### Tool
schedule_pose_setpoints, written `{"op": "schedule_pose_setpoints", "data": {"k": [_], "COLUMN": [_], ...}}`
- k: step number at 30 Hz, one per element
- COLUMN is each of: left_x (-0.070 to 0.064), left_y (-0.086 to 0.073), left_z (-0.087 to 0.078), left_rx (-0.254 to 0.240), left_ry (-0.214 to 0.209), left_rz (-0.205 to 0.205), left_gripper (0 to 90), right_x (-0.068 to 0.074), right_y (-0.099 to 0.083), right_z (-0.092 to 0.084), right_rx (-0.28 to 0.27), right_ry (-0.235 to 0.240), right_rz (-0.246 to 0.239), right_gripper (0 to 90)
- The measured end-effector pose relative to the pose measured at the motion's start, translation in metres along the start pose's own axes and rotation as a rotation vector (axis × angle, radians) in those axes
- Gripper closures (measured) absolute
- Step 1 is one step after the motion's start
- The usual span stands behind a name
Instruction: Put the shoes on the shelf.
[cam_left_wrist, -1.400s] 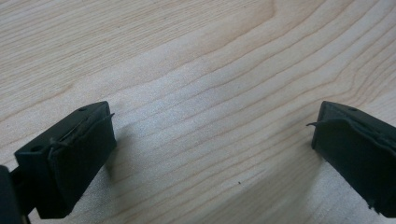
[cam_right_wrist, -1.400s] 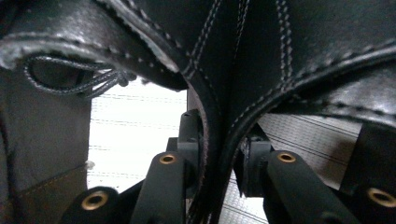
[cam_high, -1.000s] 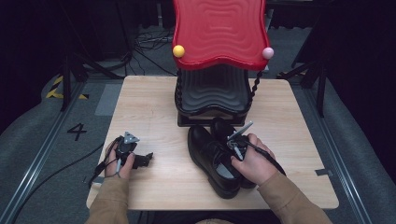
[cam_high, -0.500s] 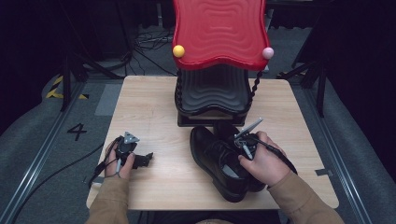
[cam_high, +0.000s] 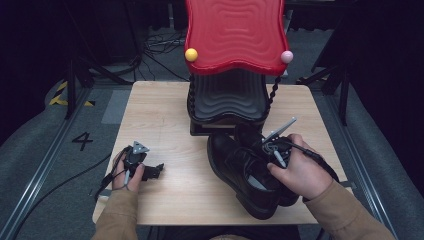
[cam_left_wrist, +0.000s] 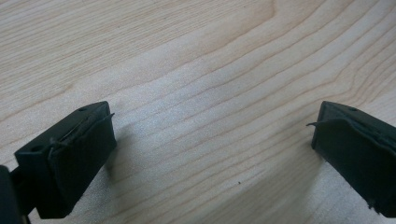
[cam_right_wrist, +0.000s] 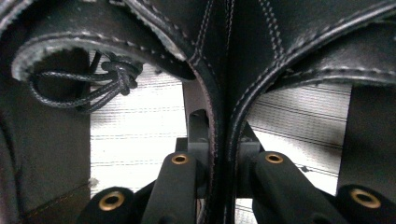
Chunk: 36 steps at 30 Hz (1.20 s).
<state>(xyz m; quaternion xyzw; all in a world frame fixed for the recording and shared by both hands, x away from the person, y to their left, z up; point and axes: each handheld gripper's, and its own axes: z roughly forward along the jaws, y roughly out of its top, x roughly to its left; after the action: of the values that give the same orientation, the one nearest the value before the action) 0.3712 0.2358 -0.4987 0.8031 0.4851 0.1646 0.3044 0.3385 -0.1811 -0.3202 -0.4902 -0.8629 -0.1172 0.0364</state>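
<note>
A pair of black leather lace-up shoes (cam_high: 244, 171) sits just in front of the rack, raised at the heel end. My right gripper (cam_high: 266, 148) is shut on the two inner collar walls, pressed together. In the right gripper view the jaws (cam_right_wrist: 219, 156) pinch both stitched collars (cam_right_wrist: 212, 93), and a knotted lace (cam_right_wrist: 112, 77) hangs inside the left shoe. My left gripper (cam_high: 154, 171) rests on the wooden table (cam_high: 160, 115) at the front left. Its pads (cam_left_wrist: 70, 154) stand wide apart over bare wood, holding nothing.
A shoe rack with a wavy red top shelf (cam_high: 235, 35) and black lower shelves (cam_high: 227, 100) stands at the table's far middle. Yellow (cam_high: 191, 54) and pink (cam_high: 286, 56) knobs mark its front corners. Cables and dark stands lie on the floor around.
My right hand has risen with the pair of shoes and carried them slightly to the right, toward the rack. The left hand and gripper have stayed put.
</note>
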Motion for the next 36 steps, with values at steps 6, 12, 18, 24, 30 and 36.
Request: {"op": "schedule_pose_setpoints", "data": {"k": [6,12,18,24,30,36], "left_x": [0.000,0.000,0.000,0.000,0.000,0.000], "left_y": [0.000,0.000,0.000,0.000,0.000,0.000], "left_z": [0.000,0.000,0.000,0.000,0.000,0.000], "left_rx": [-0.002,-0.001,0.000,-0.001,-0.001,-0.002], "left_ry": [0.002,0.001,0.000,0.001,0.001,0.001], "left_rz": [0.002,0.002,0.000,0.003,0.002,0.001], "left_gripper": [0.0,0.0,0.0,0.0,0.0,0.0], "right_x": [0.002,0.006,0.008,0.008,0.010,0.011], "right_y": [-0.002,-0.001,0.002,0.007,0.012,0.016], "right_z": [-0.023,-0.042,-0.064,-0.083,-0.101,-0.120], "right_rx": [-0.001,-0.005,-0.030,-0.054,-0.074,-0.082], "right_ry": [0.010,0.009,-0.009,-0.007,-0.002,-0.006], "right_rz": [-0.011,-0.024,-0.025,-0.031,-0.031,-0.036], "right_gripper": [82.1,82.1,82.1,82.0,82.0,82.0]}}
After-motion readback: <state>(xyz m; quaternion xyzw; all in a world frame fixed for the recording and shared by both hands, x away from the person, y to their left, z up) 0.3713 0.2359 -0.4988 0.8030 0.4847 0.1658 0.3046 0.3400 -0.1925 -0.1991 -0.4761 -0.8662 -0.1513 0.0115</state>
